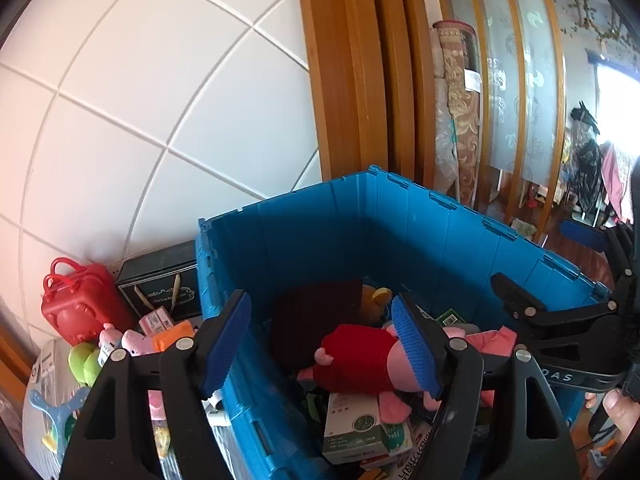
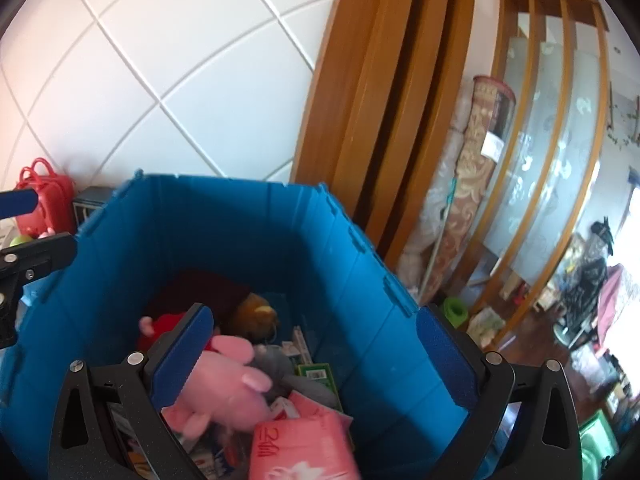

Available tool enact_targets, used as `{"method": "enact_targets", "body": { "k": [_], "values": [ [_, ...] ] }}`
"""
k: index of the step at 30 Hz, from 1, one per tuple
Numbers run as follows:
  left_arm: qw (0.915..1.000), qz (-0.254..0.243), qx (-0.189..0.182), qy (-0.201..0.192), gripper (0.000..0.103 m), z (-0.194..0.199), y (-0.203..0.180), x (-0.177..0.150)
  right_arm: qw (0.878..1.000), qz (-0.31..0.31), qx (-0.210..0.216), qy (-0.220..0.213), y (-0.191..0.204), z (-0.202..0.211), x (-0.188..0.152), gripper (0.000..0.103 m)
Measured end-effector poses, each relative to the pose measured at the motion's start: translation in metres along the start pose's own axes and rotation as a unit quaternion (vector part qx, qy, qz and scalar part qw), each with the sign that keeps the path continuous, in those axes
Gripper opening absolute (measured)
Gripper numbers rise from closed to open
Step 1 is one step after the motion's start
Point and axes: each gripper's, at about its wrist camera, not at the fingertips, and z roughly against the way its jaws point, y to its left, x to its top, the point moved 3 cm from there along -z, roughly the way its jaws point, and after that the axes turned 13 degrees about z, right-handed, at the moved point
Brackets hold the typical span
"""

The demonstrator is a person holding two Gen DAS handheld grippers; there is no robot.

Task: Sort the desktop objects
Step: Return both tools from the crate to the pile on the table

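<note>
While the white tiled wall (image 1: 140,100) and wooden door frame (image 1: 352,80) fill the background, a big blue crate (image 1: 320,232) stands open below both cameras and holds most of the sorted things. Inside it, in the left wrist view, a pink plush pig in a red dress (image 1: 356,364) lies across the heap near the centre, with a brown plush bear (image 1: 374,300) at about 12 o'clock from it against a dark red cloth (image 1: 316,320), and a white and green box (image 1: 356,428) just below at 6 o'clock. A pink tissue pack (image 2: 300,448) lies at 6 o'clock in the right wrist view. Outside the crate, at 9 o'clock from it, a red toy suitcase (image 1: 80,304) stands by the wall beside a black box (image 1: 160,284), with small toys in front of them, among them a green plush (image 1: 84,364). The left hand-held gripper (image 1: 320,348) has its jaws apart, one finger outside the crate wall and one over the pig, clamping nothing. The right hand-held gripper (image 2: 316,360) is spread wide above the crate, holding nothing.
</note>
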Motion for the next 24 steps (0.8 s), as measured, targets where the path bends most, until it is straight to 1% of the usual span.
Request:
{"method": "enact_targets", "body": {
  "k": [3, 4, 6, 7, 9, 11, 14, 17, 21, 22, 23, 24],
  "values": [
    [0.9993, 0.033, -0.018, -0.005, 0.072, 0.014, 0.023, -0.005, 1.0, -0.01, 0.005, -0.019, 0.009, 0.023, 0.004, 0.103],
    [0.9986, 0.046, -0.023, -0.013, 0.072, 0.02, 0.032, -0.007, 0.999, -0.019, 0.009, -0.029, 0.014, 0.034, 0.006, 0.103],
    [0.9969, 0.07, -0.02, -0.03, 0.072, 0.028, 0.053, -0.012, 0.998, -0.031, 0.021, -0.048, 0.023, 0.05, 0.011, 0.103],
    [0.9962, 0.079, -0.012, -0.035, 0.072, 0.031, 0.064, -0.015, 0.997, -0.04, 0.031, -0.061, 0.03, 0.059, 0.014, 0.103],
    [0.9945, 0.096, 0.016, -0.039, 0.072, 0.032, 0.09, -0.023, 0.994, -0.055, 0.045, -0.078, 0.041, 0.071, 0.02, 0.103],
    [0.9933, 0.106, 0.036, -0.027, 0.072, 0.03, 0.115, -0.033, 0.991, -0.071, 0.065, -0.091, 0.058, 0.082, 0.024, 0.103],
    [0.9908, 0.127, 0.047, -0.004, 0.072, 0.027, 0.16, -0.052, 0.986, -0.077, 0.11, -0.101, 0.09, 0.086, 0.034, 0.103],
    [0.9874, 0.135, 0.082, 0.001, 0.072, 0.028, 0.201, -0.069, 0.981, -0.074, 0.146, -0.107, 0.127, 0.083, 0.046, 0.103],
    [0.9814, 0.146, 0.123, 0.019, 0.072, 0.029, 0.258, -0.098, 0.977, -0.064, 0.182, -0.095, 0.179, 0.075, 0.057, 0.103],
    [0.9798, 0.147, 0.133, 0.024, 0.072, 0.028, 0.272, -0.106, 0.981, -0.042, 0.172, -0.084, 0.197, 0.075, 0.061, 0.103],
    [0.9781, 0.148, 0.143, 0.029, 0.072, 0.027, 0.285, -0.113, 0.985, -0.021, 0.146, -0.091, 0.207, 0.08, 0.065, 0.103],
    [0.9764, 0.15, 0.152, 0.034, 0.072, 0.026, 0.3, -0.12, 0.987, -0.01, 0.121, -0.109, 0.213, 0.087, 0.068, 0.103]
  ]
}}
